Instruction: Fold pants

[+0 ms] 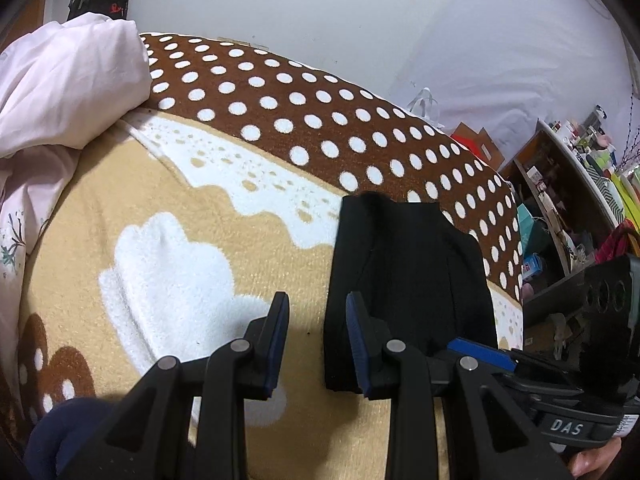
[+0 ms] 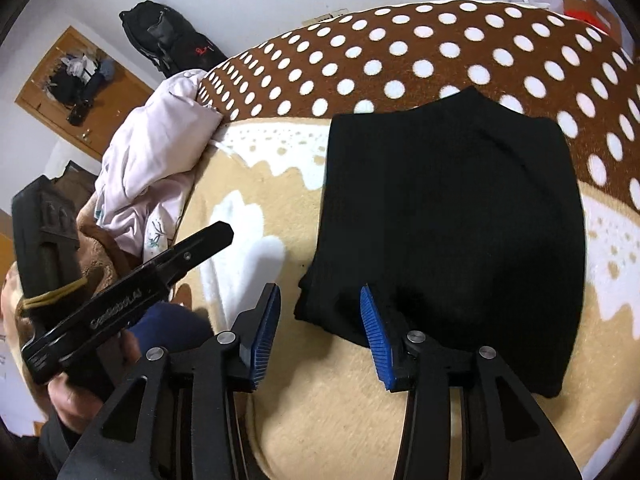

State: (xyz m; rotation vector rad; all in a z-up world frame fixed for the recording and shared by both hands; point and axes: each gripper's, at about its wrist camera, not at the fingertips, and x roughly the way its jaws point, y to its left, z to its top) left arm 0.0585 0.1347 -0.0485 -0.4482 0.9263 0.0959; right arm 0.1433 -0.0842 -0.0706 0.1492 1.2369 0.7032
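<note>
The left gripper (image 1: 318,346) is held partly open over the blanket (image 1: 160,184), nothing gripped, its right finger at the left edge of the folded black pants (image 1: 404,280). The right gripper (image 2: 320,338) is seen partly open and empty, the pants' near corner lying just beyond its blue pads (image 2: 378,338).

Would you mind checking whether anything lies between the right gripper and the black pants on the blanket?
Nothing visible does. The right gripper is open just over the near left corner of the folded black pants, with only bare blanket beneath.
</note>
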